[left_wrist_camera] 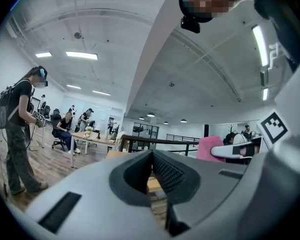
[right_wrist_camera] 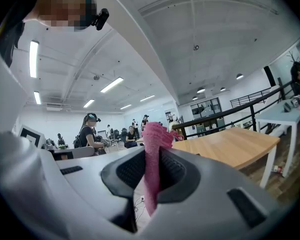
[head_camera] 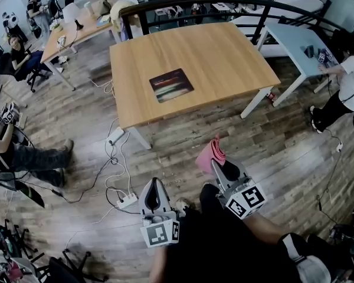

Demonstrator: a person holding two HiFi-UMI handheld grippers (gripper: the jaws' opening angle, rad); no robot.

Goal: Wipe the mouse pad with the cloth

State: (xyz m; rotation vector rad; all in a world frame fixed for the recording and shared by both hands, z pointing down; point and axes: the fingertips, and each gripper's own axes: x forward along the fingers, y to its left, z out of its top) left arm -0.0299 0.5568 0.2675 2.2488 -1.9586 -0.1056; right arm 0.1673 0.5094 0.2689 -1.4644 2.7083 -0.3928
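Note:
A dark mouse pad (head_camera: 171, 85) with coloured streaks lies flat near the front edge of a wooden table (head_camera: 224, 52). My right gripper (head_camera: 215, 164) is held low in front of the table, well short of it, shut on a pink cloth (head_camera: 210, 155) that sticks up between the jaws; the pink cloth (right_wrist_camera: 152, 154) shows clamped in the right gripper view. My left gripper (head_camera: 154, 192) hangs beside it over the floor, jaws shut with nothing between them, as the left gripper view (left_wrist_camera: 151, 176) shows.
A power strip and white cables (head_camera: 121, 190) lie on the wood floor in front of the table. A black railing (head_camera: 224, 2) runs behind the table, a white table (head_camera: 298, 43) stands at right. Several people sit or stand at left and right.

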